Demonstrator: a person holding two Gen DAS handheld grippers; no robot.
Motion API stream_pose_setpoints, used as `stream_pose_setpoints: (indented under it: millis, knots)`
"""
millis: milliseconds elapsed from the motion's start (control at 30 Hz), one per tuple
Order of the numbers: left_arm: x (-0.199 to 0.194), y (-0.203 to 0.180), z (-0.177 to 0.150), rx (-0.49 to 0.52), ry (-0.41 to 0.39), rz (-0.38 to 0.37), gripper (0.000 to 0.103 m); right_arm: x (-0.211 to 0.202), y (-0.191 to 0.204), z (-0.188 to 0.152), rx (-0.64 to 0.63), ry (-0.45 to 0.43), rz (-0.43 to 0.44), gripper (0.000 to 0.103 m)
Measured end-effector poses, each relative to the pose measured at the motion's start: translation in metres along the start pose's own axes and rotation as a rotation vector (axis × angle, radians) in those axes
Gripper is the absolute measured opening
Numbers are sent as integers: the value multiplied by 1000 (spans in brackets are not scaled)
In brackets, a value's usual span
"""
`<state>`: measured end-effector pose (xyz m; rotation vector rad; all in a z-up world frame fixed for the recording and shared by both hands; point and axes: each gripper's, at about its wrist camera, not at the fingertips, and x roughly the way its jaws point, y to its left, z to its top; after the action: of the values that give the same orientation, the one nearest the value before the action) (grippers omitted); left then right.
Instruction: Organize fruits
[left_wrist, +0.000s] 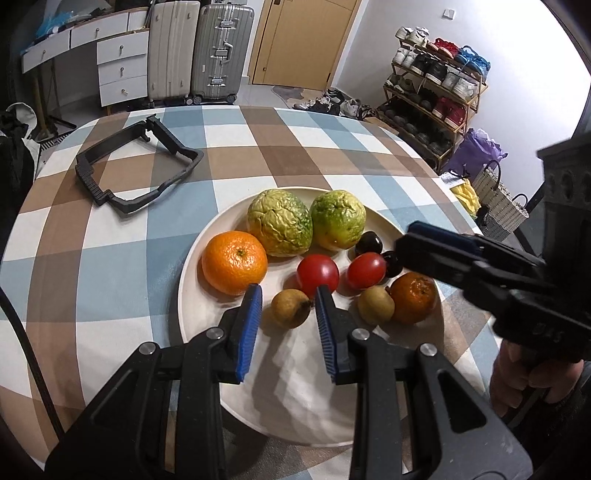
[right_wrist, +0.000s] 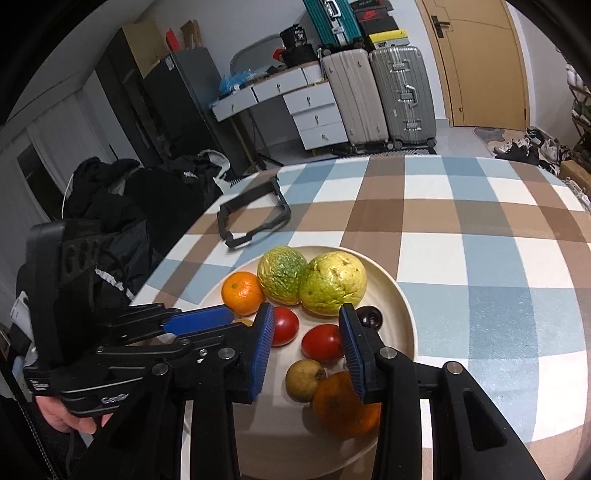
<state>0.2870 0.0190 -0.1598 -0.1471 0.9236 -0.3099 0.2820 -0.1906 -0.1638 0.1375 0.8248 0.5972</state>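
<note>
A cream plate (left_wrist: 207, 251) (right_wrist: 402, 295) on the checked table holds two wrinkled green-yellow fruits (left_wrist: 279, 222) (right_wrist: 332, 282), two oranges (left_wrist: 234, 262) (left_wrist: 413, 298), two red tomatoes (left_wrist: 317, 274) (left_wrist: 365, 270), two small brown-green fruits (left_wrist: 290, 308) (left_wrist: 376, 305) and dark cherries (left_wrist: 369, 243). My left gripper (left_wrist: 288, 295) is open and empty, hovering above a small brown fruit. My right gripper (right_wrist: 306, 317) is open and empty above the tomatoes (right_wrist: 320, 342); it also shows in the left wrist view (left_wrist: 436, 240). The near orange (right_wrist: 343, 406) lies under its right finger.
A black plastic frame (left_wrist: 136, 166) (right_wrist: 255, 214) lies on the table's far left. Suitcases (left_wrist: 221, 51), a drawer unit (left_wrist: 122, 66), a door and a shoe rack (left_wrist: 432, 88) stand beyond the table. Dark clothing (right_wrist: 122, 206) is piled at the table's left edge.
</note>
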Motion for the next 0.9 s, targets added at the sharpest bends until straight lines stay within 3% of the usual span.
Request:
stream_pose_setpoints:
  millis: [200, 267, 300, 333, 367, 433, 467, 533, 633, 767, 900]
  knots:
    - [-21, -1, -4, -25, -51, 3, 29, -38, 5, -3, 3, -89, -18, 53]
    - [-33, -4, -6, -29, -74, 17, 42, -54, 9, -5, -1, -126, -27, 55]
    - [-44, -7, -6, -31, -101, 32, 46, -63, 11, -6, -4, -148, -31, 61]
    - [-54, -10, -7, -32, -126, 48, 57, -69, 13, -7, -5, -165, -34, 72]
    - [-63, -12, -8, -32, -152, 62, 70, -79, 15, -8, -4, -193, -37, 77]
    - [-84, -18, -10, -38, -221, 108, 84, -98, 21, -11, -8, -256, -34, 83]
    - [-97, -21, -11, -40, -264, 130, 86, -106, 24, -12, -12, -279, -33, 85]
    - [-116, -28, -13, -37, -320, 145, 88, -123, 32, -16, -21, -333, -41, 98]
    - [-141, -38, -17, -32, -389, 176, 103, -144, 40, -25, -25, -407, -51, 102]
    - [-175, -51, -32, -22, -494, 187, 103, -163, 47, -40, -7, -468, -46, 103]
    - [-192, -58, -45, -30, -522, 185, 103, -182, 59, -55, -31, -548, -84, 103]
